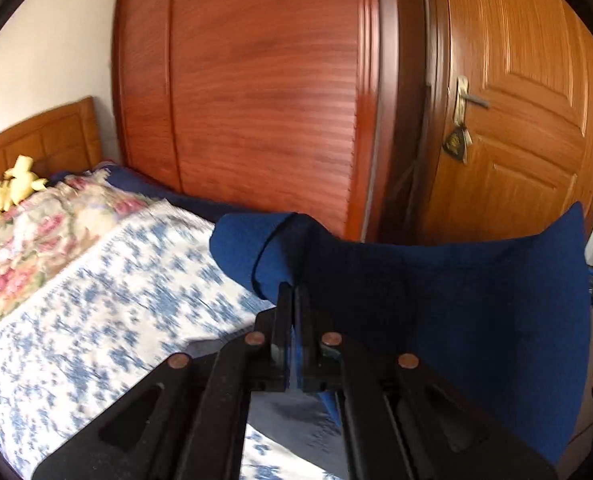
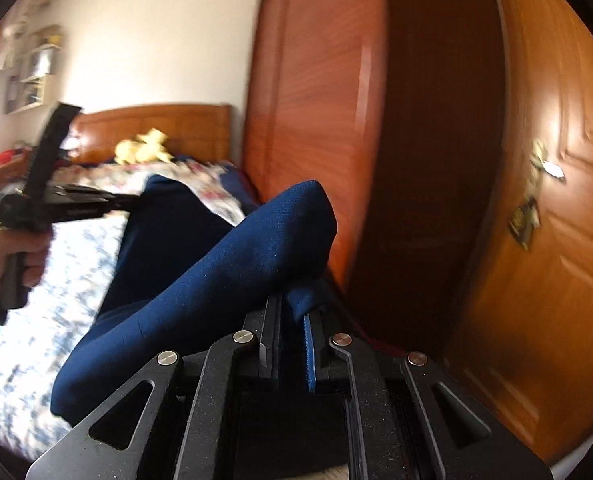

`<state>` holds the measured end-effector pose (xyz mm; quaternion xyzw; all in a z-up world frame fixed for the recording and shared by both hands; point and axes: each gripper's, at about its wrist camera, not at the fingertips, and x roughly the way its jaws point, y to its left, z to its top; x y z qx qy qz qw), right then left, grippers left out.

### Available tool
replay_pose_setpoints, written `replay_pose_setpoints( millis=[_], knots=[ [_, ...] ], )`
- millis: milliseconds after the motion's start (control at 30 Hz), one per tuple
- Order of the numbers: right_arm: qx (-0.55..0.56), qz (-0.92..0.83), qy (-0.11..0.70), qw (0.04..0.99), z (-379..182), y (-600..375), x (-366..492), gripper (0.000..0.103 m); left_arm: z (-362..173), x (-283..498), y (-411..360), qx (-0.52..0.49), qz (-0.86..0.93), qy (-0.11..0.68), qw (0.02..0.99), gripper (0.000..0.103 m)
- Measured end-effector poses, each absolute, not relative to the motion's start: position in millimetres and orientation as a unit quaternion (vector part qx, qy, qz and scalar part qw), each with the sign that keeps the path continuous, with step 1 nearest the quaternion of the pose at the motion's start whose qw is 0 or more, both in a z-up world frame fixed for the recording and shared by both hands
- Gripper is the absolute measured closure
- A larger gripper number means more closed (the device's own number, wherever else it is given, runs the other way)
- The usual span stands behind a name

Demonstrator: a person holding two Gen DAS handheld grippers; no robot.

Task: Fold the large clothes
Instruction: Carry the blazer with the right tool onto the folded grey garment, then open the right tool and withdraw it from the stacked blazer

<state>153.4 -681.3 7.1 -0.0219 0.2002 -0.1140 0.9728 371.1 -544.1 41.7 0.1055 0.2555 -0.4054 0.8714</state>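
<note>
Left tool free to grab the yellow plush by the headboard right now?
Probably not. The left tool is shut on the blue garment, which it shares with the right tool. The plush sits far up the bed, well beyond it. It would need to let go first.

The blue garment hides the tips of the left jaws and runs out of frame below them. Left of the jaws, the bedspread pattern is smeared by blur. Right of the right jaws, the tag hanging on the door is too blurred to read
</note>
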Motion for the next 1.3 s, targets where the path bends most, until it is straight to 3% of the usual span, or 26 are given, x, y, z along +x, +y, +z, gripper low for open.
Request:
replay_pose_setpoints(
  millis=[200,467,700,1033,1200,1300],
  knots=[
    [0.006,-0.136,0.224,0.965,-26.5,-705.4,143.6,0.093,30.9,363.6,-543.9,0.124,-0.386,0.261,0.876,0.103],
    [-0.001,-0.165,0.2,0.966,5.5,-698.9,127.1,0.083,33.4,331.9,-497.7,0.118,-0.4,0.252,0.873,0.1],
    [-0.033,-0.131,0.175,0.975,41.8,-666.1,130.0,0.06,40.1,293.6,-436.4,0.11,-0.399,0.227,0.882,0.089],
    [-0.016,-0.119,0.239,0.963,15.6,-659.1,192.9,0.057,60.0,256.2,-360.6,0.116,-0.384,0.198,0.895,0.074],
    [0.003,-0.161,0.336,0.928,-24.7,-675.5,215.1,0.057,63.3,248.1,-327.0,0.112,-0.378,0.192,0.899,0.064],
    [-0.01,-0.183,0.352,0.918,-45.3,-674.9,215.1,0.056,64.2,243.2,-304.7,0.11,-0.368,0.19,0.903,0.059]
  ],
)
